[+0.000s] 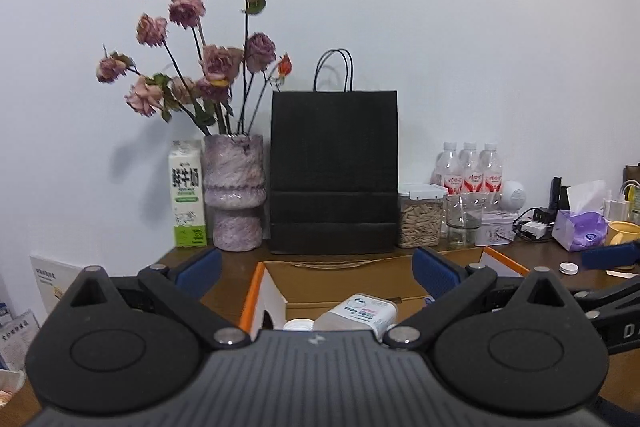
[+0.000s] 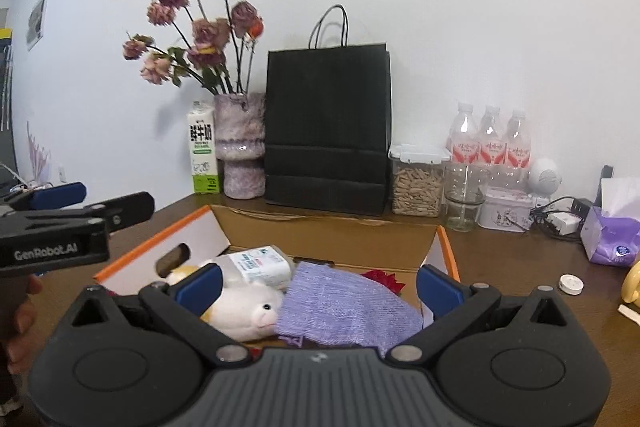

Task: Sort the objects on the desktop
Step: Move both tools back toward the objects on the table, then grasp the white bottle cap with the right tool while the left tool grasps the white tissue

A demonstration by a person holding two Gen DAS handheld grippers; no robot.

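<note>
Black left tool [image 2: 60, 201], marked "GenRobot.AI", released; right tool [image 2: 318, 287] released over box [image 2: 446, 247].

A matt cardboard box [image 2: 328, 231] was seen on a smooth dark wooden desk [image 2: 516, 259], holding a coarse-knit purple cloth pouch [image 2: 348, 303], a fluffy plush toy [image 2: 248, 311] and a glossy plastic bottle [image 2: 260, 263].

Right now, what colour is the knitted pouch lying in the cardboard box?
Lilac purple: the knitted pouch shows best in the right wrist view, beside a white plush toy.
</note>
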